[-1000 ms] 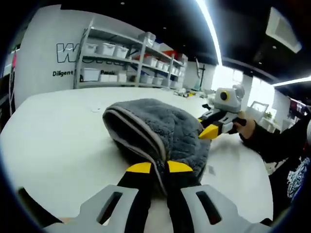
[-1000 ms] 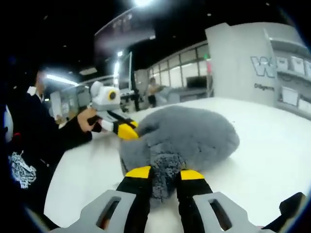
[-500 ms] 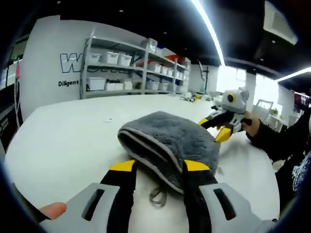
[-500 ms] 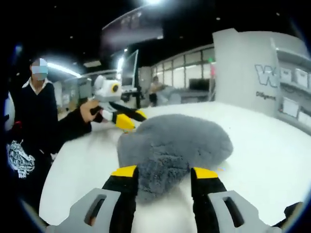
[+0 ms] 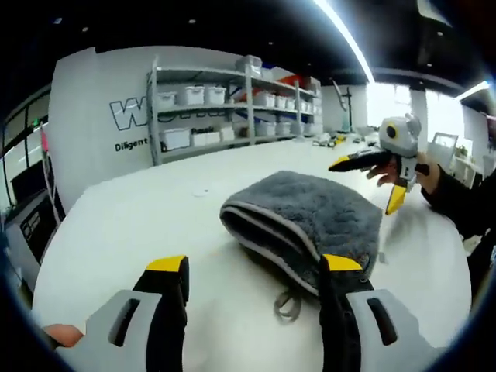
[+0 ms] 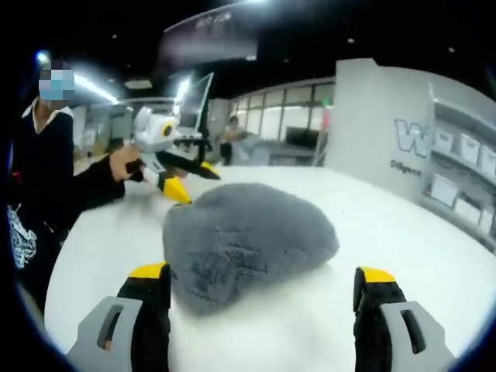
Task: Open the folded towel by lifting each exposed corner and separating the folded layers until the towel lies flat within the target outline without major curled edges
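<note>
Folded grey towel (image 5: 310,221) lies in a rounded heap on the white table (image 5: 139,225), just ahead of both sets of jaws and touching neither. Left gripper (image 5: 256,267): jaws spread wide, released. Right gripper (image 6: 263,279): jaws spread wide, released. A hanging loop (image 5: 287,304) protrudes from the towel edge between the left jaws.

You are holding your left gripper (image 5: 254,271) and your right gripper (image 6: 263,283) low with jaws spread wide, your hand (image 5: 415,167) gripping the right one's handle.
</note>
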Motion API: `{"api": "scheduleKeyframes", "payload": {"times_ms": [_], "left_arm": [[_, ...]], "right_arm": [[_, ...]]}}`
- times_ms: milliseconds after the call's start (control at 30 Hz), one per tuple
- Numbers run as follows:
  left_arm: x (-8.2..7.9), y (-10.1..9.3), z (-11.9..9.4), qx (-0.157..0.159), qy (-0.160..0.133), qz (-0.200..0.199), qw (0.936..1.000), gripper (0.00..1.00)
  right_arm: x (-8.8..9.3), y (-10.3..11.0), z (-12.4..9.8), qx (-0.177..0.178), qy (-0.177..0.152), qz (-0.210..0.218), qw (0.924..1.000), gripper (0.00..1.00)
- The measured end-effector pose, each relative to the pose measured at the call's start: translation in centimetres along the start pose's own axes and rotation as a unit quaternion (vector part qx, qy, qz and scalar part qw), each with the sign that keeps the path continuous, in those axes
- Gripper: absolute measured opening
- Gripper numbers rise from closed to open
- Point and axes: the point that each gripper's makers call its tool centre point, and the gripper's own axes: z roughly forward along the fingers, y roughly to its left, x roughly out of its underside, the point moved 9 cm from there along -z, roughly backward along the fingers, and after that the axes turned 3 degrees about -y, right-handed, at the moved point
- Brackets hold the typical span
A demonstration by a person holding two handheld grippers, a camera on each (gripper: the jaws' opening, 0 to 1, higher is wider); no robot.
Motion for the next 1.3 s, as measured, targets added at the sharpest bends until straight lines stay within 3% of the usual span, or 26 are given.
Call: {"api": "scheduleKeyframes", "payload": {"times_ms": [100, 300, 400, 567, 733, 933, 1133, 1200, 1300], "left_arm": [[-0.3, 0.3, -0.2, 0.000, -0.018, -0.004, 0.9998, 0.70], [-0.1, 1.5, -1.0, -0.020, -0.026, -0.051, 0.9982, 0.62], [-0.2, 1.8, -1.2, -0.027, -0.032, -0.055, 0.9976, 0.53], [-0.5, 1.8, -1.3, -0.028, -0.047, -0.050, 0.9973, 0.50], [-0.7, 1.8, -1.2, -0.029, -0.055, -0.043, 0.9972, 0.65], [-0.8, 2.0, -1.1, -0.053, -0.048, -0.017, 0.9973, 0.99], [-1.1, 1.9, -1.6, -0.056, -0.044, -0.003, 0.9975, 0.98], [-1.8, 2.4, -2.5, -0.118, -0.046, 0.043, 0.9910, 1.00], [-2.5, 2.3, -3.3, -0.139, -0.049, 0.047, 0.9879, 1.00]], "right_arm": [[-0.1, -0.2, -0.2, 0.000, -0.006, 0.010, 0.9999, 0.97], [-0.1, -0.7, -0.5, 0.008, -0.007, 0.023, 0.9997, 0.92], [-0.2, -0.7, -0.6, 0.011, -0.010, 0.021, 0.9997, 0.89], [-0.3, -0.9, -0.8, 0.024, -0.018, 0.012, 0.9995, 0.94], [-0.4, -1.1, -0.8, 0.034, -0.023, 0.013, 0.9991, 0.99], [-0.2, -1.1, -0.8, 0.035, -0.019, 0.014, 0.9991, 0.99], [-0.5, -1.3, -1.1, 0.034, -0.026, 0.021, 0.9989, 0.99], [-0.5, -1.1, -1.0, 0.030, -0.026, 0.022, 0.9990, 0.99], [-0.6, -1.0, -1.1, 0.029, -0.020, 0.021, 0.9992, 0.99]]}}
